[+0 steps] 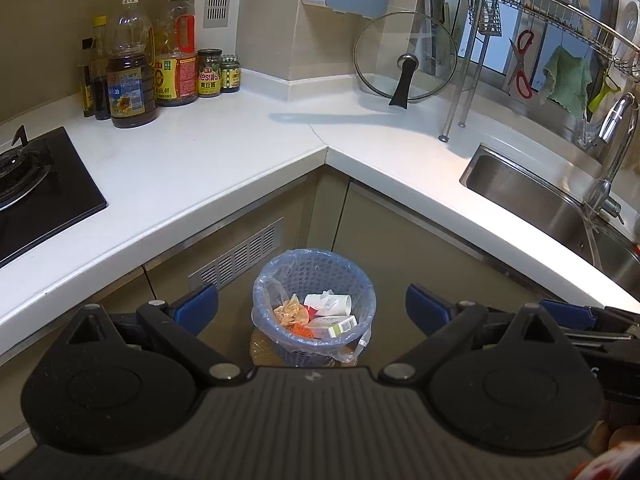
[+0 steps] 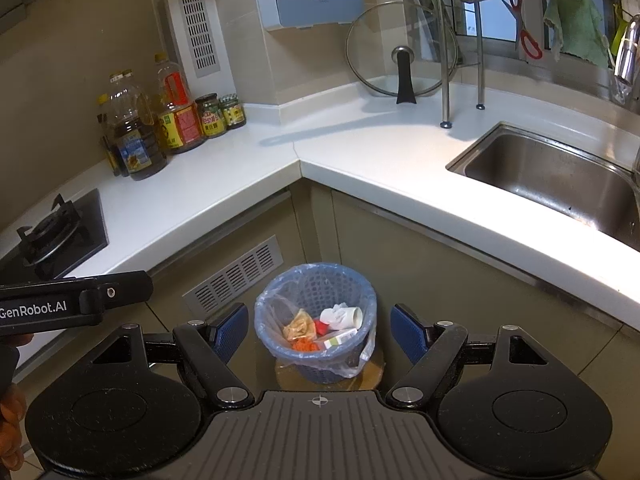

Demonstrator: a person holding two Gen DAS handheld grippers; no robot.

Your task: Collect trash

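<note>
Right wrist view, right hand-held gripper (image 2: 316,330) spread, empty, left hand-held gripper (image 1: 312,310) likewise, trash-filled bin (image 2: 320,280) below.

Below me, open floor surrounds the bin (image 2: 316,320); the desk (image 2: 240,184) edge overhangs behind it, its corner stretch bare.

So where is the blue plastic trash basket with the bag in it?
The blue plastic trash basket stands on the floor in the inner corner below the white countertop, low and central in both wrist views, just right of the metal vent grille.
</note>
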